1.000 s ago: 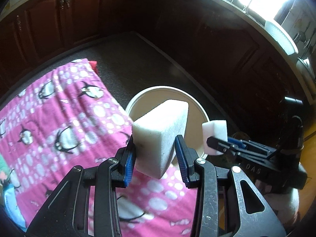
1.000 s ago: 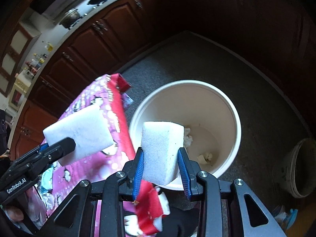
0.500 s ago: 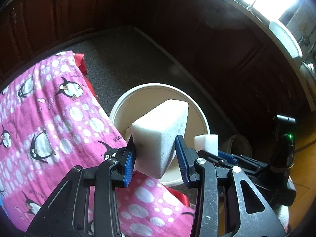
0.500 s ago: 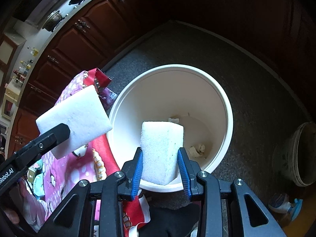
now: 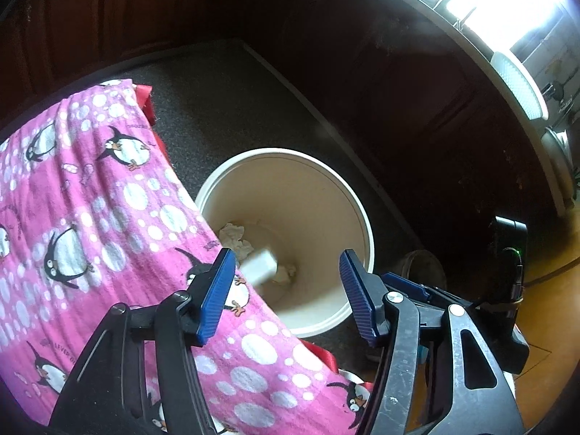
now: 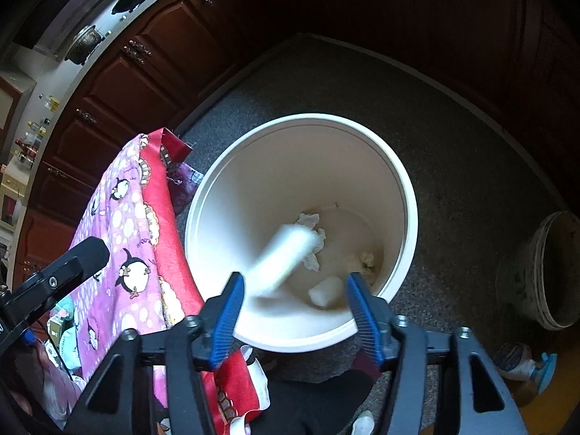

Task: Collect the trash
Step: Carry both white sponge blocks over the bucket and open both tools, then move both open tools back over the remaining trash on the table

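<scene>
Kitchen w/ dark wood cabinets [image 6: 119, 83] around a speckled grey floor [image 6: 471, 166]; bright window light at the top right of the left wrist view. A white bucket [image 6: 406, 181] stands on the floor just beside a tabletop covered w/ a pink penguin-print cloth [image 5: 72, 199]; a red edge of the cloth hangs down next to the bucket rim.

Left gripper [image 5: 286, 290] points down over the cloth edge and the bucket; its blue-padded jaws are apart and opening, nothing between them. Beyond them a white sponge block [image 5: 260, 270], blurred, is inside the bucket, apart from the pads.

Right gripper [image 6: 297, 311] points down over the bucket's near rim; jaws apart and opening too, nothing clamped. A second white sponge block [image 6: 282, 257] shows as a motion-blurred streak in the bucket, clear of the pads. Another small white block [image 6: 326, 290] is near the bottom, and crumpled white paper scraps [image 6: 311, 224] lie on the bucket bottom.

In the right wrist view the left gripper's black finger shows at left over the cloth. A worn, dirty pail [image 6: 543, 275] stands on the floor to the right, well apart from the white bucket, w/ a spray bottle [image 6: 525, 366] near it.
</scene>
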Motion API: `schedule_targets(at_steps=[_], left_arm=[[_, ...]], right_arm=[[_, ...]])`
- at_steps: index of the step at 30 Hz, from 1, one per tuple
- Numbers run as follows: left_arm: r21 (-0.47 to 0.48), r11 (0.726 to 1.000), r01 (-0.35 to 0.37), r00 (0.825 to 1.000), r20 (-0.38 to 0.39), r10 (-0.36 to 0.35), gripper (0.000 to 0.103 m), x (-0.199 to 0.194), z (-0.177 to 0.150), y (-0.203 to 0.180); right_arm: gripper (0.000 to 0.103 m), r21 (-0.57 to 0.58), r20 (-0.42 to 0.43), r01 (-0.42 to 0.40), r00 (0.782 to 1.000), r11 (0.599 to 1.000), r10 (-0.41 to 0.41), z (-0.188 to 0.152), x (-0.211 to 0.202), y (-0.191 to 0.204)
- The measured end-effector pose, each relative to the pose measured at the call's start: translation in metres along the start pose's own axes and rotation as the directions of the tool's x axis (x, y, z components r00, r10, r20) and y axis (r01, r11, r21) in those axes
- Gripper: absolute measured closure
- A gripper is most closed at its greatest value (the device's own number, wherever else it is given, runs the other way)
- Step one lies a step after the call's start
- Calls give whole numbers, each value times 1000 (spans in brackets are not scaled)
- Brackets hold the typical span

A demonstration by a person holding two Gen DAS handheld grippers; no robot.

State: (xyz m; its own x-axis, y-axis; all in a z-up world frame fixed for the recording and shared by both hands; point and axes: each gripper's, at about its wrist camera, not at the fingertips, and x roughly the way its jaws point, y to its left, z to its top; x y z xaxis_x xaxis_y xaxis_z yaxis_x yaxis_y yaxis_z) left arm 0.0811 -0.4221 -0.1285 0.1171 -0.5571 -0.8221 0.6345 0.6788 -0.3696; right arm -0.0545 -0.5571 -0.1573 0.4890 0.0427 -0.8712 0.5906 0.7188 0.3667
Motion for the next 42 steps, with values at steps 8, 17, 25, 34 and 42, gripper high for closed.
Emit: schedule_targets(at_steps=[8,17,25,34,42], left_arm=[[-9,1000,-20,999,26,20,43,-30,-5,10],[-31,998,-47,997,62,49,43,-71,-23,40],[-52,995,-90,988,122,96,43,-116,-50,68],[-95,984,-149,973,162,163,43,-165,-81,101],[-173,969,-176,961,185,207,43,-217,-121,144]], right_arm=[[41,15,6,-18,1000,1000,18,-2,-4,4],[40,-23,20,-35,999,999,36,-6,-11,27],[39,-104,28,-67,997,992,71,-10,-20,76],[37,-228,28,-117,992,967,126,-24,-32,141],[37,-337,-25,-172,984,926,174,-49,-26,200]])
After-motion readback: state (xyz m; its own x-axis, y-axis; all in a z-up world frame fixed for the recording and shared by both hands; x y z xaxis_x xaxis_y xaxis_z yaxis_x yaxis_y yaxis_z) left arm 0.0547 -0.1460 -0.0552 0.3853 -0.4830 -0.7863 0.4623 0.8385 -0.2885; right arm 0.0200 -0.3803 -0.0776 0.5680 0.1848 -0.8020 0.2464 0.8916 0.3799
